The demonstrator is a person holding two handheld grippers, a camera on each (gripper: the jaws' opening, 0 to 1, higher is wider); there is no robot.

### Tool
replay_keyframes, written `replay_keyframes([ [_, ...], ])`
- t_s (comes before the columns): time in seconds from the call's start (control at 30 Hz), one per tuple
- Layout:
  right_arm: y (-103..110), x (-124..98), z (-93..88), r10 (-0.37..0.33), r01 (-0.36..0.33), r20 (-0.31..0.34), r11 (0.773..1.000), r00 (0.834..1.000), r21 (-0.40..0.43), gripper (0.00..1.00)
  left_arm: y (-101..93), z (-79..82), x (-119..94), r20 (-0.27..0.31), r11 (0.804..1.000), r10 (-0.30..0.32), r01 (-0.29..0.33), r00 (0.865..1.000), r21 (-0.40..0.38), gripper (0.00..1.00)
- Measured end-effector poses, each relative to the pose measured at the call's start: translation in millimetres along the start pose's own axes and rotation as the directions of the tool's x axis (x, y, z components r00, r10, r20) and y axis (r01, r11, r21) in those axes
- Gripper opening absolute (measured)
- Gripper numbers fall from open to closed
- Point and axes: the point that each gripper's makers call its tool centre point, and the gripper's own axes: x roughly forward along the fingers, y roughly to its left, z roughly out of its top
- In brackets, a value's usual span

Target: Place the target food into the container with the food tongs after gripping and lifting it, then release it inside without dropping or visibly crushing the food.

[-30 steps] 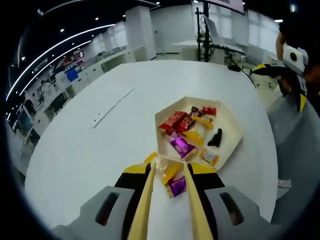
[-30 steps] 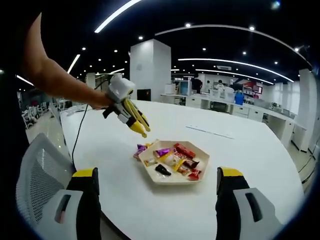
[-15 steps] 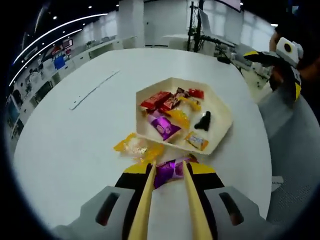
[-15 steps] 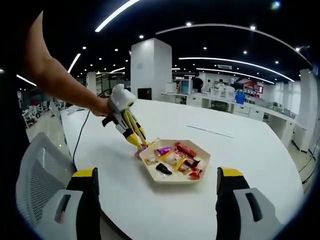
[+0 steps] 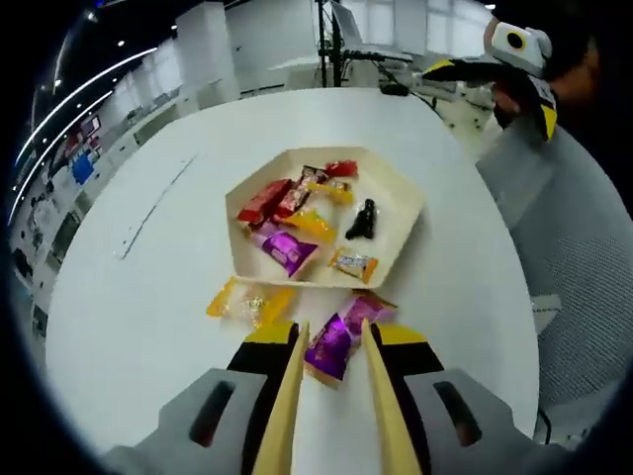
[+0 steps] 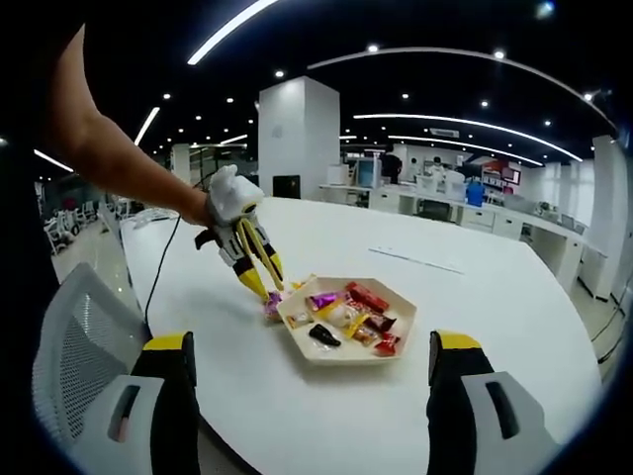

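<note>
Purple candy (image 5: 333,345) between open tongs of left hand-held gripper (image 5: 326,332); two wrapped candies beside tray (image 5: 401,223); right hand-held gripper (image 6: 312,371) open.

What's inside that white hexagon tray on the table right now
The white tray holds wrapped snacks: a red bar, a purple packet, yellow wrappers, a small orange one and a black piece. Anything beneath the overlapping wrappers is covered.
</note>
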Motion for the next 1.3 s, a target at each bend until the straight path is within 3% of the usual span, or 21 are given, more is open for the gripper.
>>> replay_keyframes([
  [0.1, -0.6, -0.1, -0.2, -0.002, 0.002, -0.001, 1.000, 1.000, 0.002, 0.96, -8.4, 5.3, 5.4, 0.023, 0.996, -0.064, 0.065, 0.998, -0.063, 0.25],
  [0.2, -0.5, -0.1, -0.2, -0.002, 0.002, 0.000, 1.000, 1.000, 0.001, 0.96, -13.5, -1.1, 5.4, -0.010, 0.996, -0.083, 0.083, 0.996, -0.045, 0.25],
  [0.27, -0.7, -0.4, -0.1, -0.004, 0.004, 0.000, 1.000, 1.000, 0.000, 0.96, -26.2, -6.2, 0.2, -0.021, 0.985, -0.143, 0.140, 0.990, -0.101, 0.25],
  [0.53, 0.4, -0.1, 0.1, 0.001, -0.001, 0.000, 1.000, 1.000, -0.001, 0.96, -36.3, -18.9, -13.5, -0.039, 0.987, -0.157, 0.155, 0.987, -0.050, 0.26],
  [0.6, 0.5, 0.0, 0.1, 0.002, -0.002, -0.001, 1.000, 1.000, 0.000, 0.96, -33.2, -26.6, -12.9, -0.071, 0.991, -0.133, 0.132, 0.989, -0.009, 0.26],
  [0.77, 0.3, -0.1, 0.1, -0.001, 0.001, -0.002, 1.000, 1.000, -0.003, 0.96, -33.8, -23.3, -8.6, -0.042, 0.992, -0.121, 0.119, 0.992, -0.052, 0.26],
  [0.9, -0.5, -0.1, -0.1, -0.002, 0.002, -0.001, 1.000, 1.000, -0.002, 0.96, -37.6, -34.2, -2.6, -0.105, 0.994, -0.110, 0.109, 0.988, -0.016, 0.23],
  [0.93, -0.2, 0.0, -0.4, -0.001, 0.001, -0.003, 1.000, 1.000, -0.001, 0.96, -31.7, -31.5, -2.6, -0.094, 0.997, -0.079, 0.078, 0.992, -0.014, 0.23],
  [1.3, -0.4, -0.4, 0.8, -0.003, 0.003, 0.003, 1.000, 1.000, -0.001, 0.96, -33.3, -27.3, -10.5, -0.079, 0.996, -0.045, 0.039, 0.996, -0.082, 0.18],
])
